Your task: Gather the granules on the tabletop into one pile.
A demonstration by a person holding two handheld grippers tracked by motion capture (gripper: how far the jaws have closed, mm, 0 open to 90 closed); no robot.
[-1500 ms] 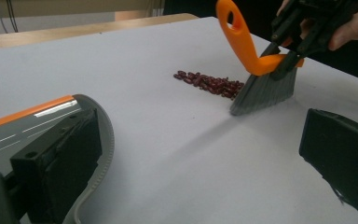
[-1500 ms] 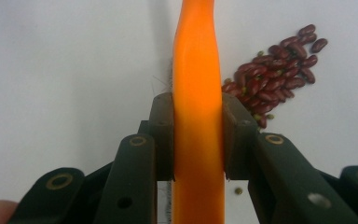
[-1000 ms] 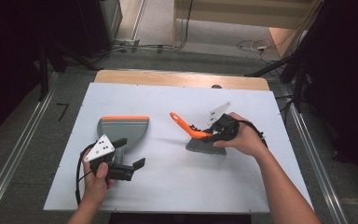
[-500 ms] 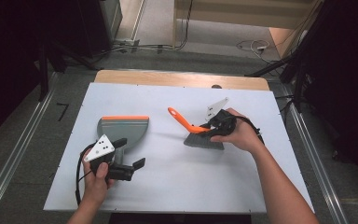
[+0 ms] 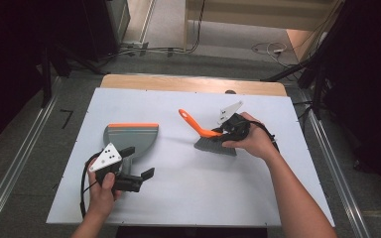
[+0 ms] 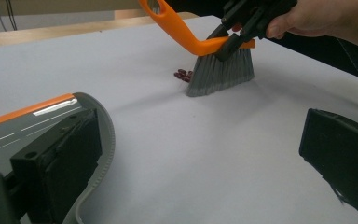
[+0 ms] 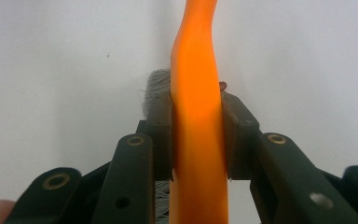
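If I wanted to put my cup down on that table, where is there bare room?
The far strip of the table, beyond the dustpan and brush, is bare, and so is the near right corner. The middle is crowded: small dark red bits lie beside the brush, which the right gripper holds, and the left gripper sits by the dustpan.

No writing, label, brand or number can be read anywhere here. The grey three-cornered plate [image 5: 107, 157] on the left-hand tool carries a few small black dots, but they are marks, not letters or figures.
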